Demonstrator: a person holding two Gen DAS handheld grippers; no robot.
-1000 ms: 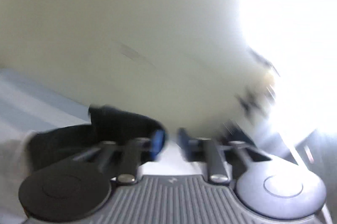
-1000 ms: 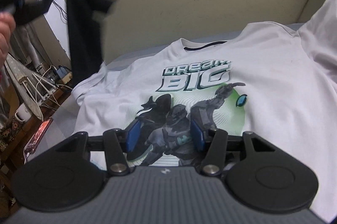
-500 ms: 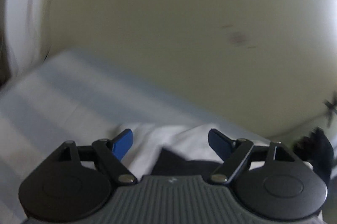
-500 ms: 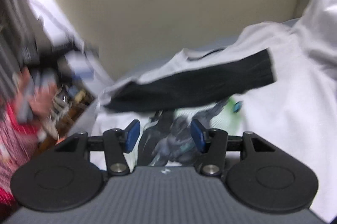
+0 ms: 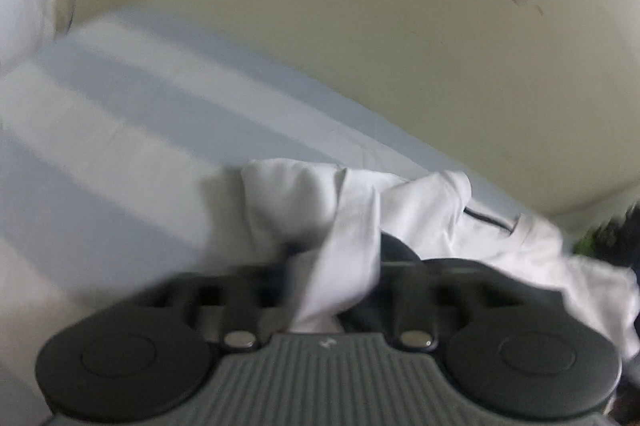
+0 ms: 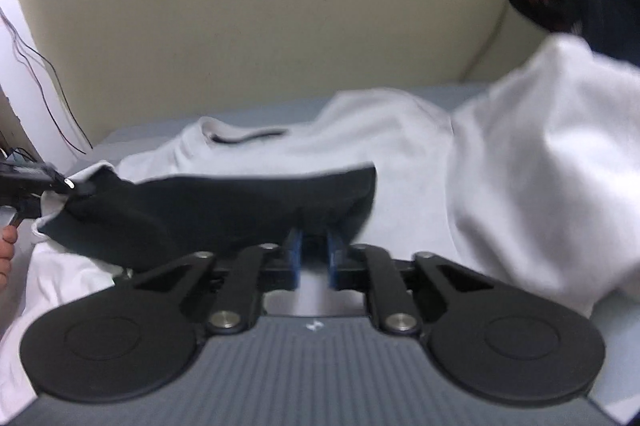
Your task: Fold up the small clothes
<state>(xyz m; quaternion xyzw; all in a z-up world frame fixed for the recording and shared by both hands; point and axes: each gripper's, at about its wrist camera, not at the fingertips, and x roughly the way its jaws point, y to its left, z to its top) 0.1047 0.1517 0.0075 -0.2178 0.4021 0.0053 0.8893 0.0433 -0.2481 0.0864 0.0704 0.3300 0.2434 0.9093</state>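
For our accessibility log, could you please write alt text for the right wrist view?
The right gripper, fingers nearly together, reaches the near edge of a black garment lying across a white T-shirt on a bed. The left gripper meets the garment's far end.

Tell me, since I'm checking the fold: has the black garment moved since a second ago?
Yes. The black garment hung upright at upper left; now it lies lengthwise across the white T-shirt, below its collar.
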